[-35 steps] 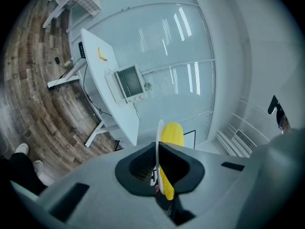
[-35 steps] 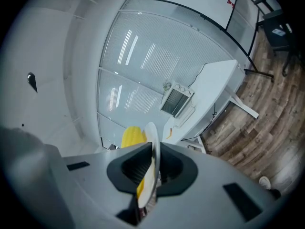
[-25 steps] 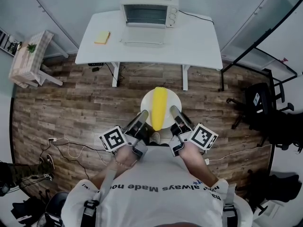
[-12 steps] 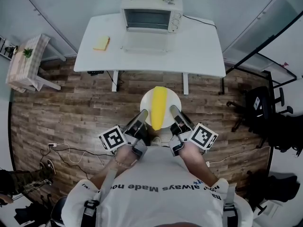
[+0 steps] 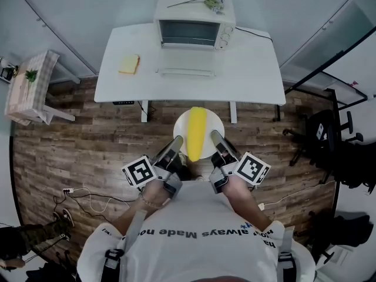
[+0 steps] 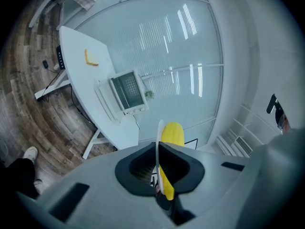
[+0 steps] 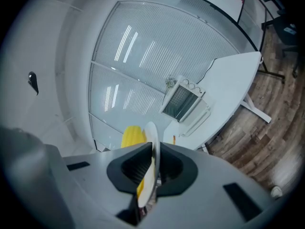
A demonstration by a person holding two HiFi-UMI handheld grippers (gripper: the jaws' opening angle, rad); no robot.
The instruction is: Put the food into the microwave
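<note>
Left tool point(image 5: 176, 141) and right tool point(image 5: 216, 137) stay clamped on the plate point(image 5: 180, 124) carrying yellow food point(image 5: 197, 131); the microwave point(image 5: 194, 31) draws nearer, though I judge the plate still well short of it.

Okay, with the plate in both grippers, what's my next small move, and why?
Probably step forward toward the table, holding the plate level: the left gripper and right gripper clamp its rim, the yellow food lies on it, and the microwave, door open, is beyond reach.
</note>
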